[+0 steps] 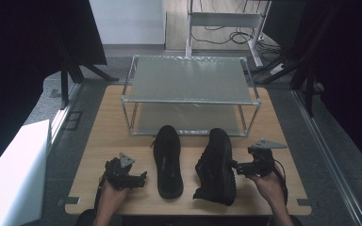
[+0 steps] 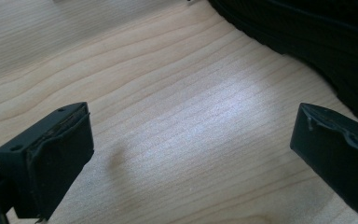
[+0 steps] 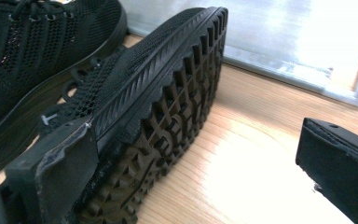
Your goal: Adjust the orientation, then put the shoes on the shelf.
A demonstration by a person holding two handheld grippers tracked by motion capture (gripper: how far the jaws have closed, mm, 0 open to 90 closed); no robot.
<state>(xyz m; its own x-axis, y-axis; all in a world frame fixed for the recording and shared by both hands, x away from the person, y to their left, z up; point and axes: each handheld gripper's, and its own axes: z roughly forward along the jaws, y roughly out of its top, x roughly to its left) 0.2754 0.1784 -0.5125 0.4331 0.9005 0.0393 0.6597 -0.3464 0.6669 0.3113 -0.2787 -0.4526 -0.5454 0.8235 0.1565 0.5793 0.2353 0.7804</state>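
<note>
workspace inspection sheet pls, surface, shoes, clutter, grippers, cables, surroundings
surface: light wooden table, bare wood between the left jaws.
job's things: left shoe upright on its sole; right shoe tipped on its side, tread toward the right gripper.
clutter: two-tier metal rack at the far edge, shelves bare.
grippers: left gripper open over the table beside the left shoe; right gripper open, one jaw against the right shoe's sole.
cables: loose cables on the floor beyond.
surroundings: white box at left, dark curtains.

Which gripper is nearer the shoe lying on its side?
Right. The right gripper is at the tipped shoe's sole; the left gripper is beyond the upright shoe.
</note>
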